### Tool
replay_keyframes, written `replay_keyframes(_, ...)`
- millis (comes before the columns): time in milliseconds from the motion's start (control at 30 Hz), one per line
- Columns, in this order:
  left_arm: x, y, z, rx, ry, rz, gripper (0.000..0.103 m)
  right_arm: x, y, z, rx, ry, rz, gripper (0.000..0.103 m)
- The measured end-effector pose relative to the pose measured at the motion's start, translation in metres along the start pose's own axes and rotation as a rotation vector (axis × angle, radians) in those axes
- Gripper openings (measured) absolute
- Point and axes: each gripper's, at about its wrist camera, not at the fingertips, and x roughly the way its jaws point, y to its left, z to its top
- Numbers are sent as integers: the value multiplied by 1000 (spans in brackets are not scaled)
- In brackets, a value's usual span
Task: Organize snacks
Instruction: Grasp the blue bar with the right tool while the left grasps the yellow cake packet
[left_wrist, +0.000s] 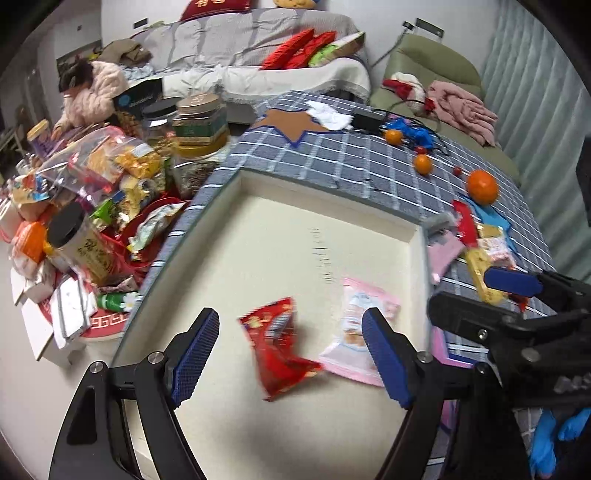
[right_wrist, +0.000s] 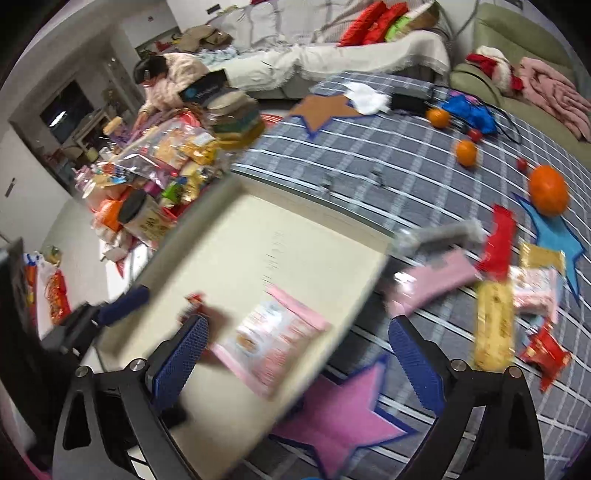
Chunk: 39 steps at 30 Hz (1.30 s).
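A cream shallow tray (left_wrist: 295, 240) rests on the checked tablecloth. In it lie a red snack packet (left_wrist: 280, 347), blurred, and a pink snack packet (left_wrist: 364, 325). My left gripper (left_wrist: 290, 317) hangs open over the red packet, and neither pad touches it. My right gripper (right_wrist: 298, 322) is open too, above the pink packet (right_wrist: 273, 339) at the tray's (right_wrist: 295, 240) near right corner, holding nothing. More loose snacks lie on the cloth to the right: a yellow bar (right_wrist: 493, 325), a long red packet (right_wrist: 498, 243) and a pink pouch (right_wrist: 432, 284).
A heap of bagged snacks and jars (left_wrist: 110, 177) crowds the tray's left side. Oranges (left_wrist: 482, 186) and felt star mats (right_wrist: 332, 413) lie on the cloth. A person in a pale pink jacket (left_wrist: 99, 92) bends over by the sofa behind.
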Motion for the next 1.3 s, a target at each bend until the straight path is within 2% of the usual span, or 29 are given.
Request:
replay_keyframes(100, -5, -21, 1, 47, -3, -21, 83, -12, -35, -11, 51, -6, -46, 99)
replay_keyframes(267, -10, -68, 5, 121, 12, -74, 83, -40, -116, -39, 206, -36, -118, 99)
replay_keyframes(400, -2, -112, 4, 181, 55, -110, 83, -52, -168, -61, 324, -41, -167, 99)
replay_keyframes(533, 25, -156, 5, 213, 126, -126, 83, -55, -205, -73, 418, -46, -182, 99)
replay_keyframes(733, 68, -201, 16, 184, 211, -138, 83, -43, -230, -58, 453, -46, -172, 99)
replay_keyframes(967, 92, -223, 22, 225, 221, -104, 83, -3, -233, -29, 364, 32, -180, 99)
replay_keyframes(1067, 99, -228, 24, 227, 216, -100, 84, 10, -226, -20, 297, 41, -228, 99)
replay_keyframes(1133, 102, -232, 25, 236, 199, -80, 84, 11, -224, -16, 270, 22, -262, 89)
replay_keyframes(1167, 102, -234, 26, 244, 190, -69, 84, 9, -223, -15, 252, 5, -271, 68)
replay_keyframes(1200, 104, -237, 27, 252, 185, -56, 82, 8, -224, -13, 246, -1, -267, 41)
replay_keyframes(1233, 106, -239, 28, 255, 185, -55, 73, 6, -228, -14, 253, -3, -246, 32)
replay_keyframes(1267, 107, -240, 28, 253, 183, -60, 68, 3, -234, -16, 271, -7, -220, 29)
replay_keyframes(1300, 106, -241, 29, 259, 165, -48, 53, 0, -239, -18, 288, -12, -206, 29)
